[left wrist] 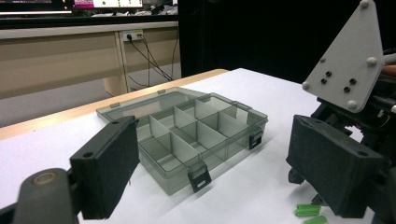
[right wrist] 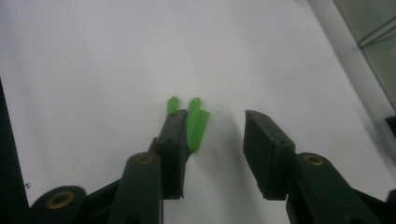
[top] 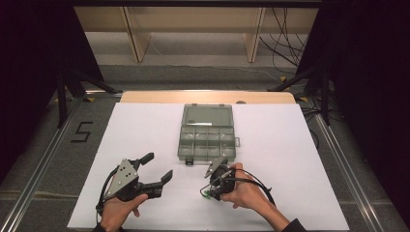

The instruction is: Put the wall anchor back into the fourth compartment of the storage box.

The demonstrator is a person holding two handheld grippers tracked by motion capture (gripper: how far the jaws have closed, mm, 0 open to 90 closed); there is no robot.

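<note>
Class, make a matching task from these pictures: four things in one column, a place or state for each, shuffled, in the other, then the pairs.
Things:
1. box
2. green pieces
3. left claw
4. right claw

States:
A. jaws apart, holding nothing, raised and pointing at the box
B. lid open, compartments bare
C. lying on the white sheet
D. jaws apart, low over the green pieces

Pairs: 1-B, 2-C, 3-A, 4-D

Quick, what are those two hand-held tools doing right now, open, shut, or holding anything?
Left tool: open, holding nothing.
Right tool: open, holding nothing; its jaws are down at the small green pieces on the white table.
</note>
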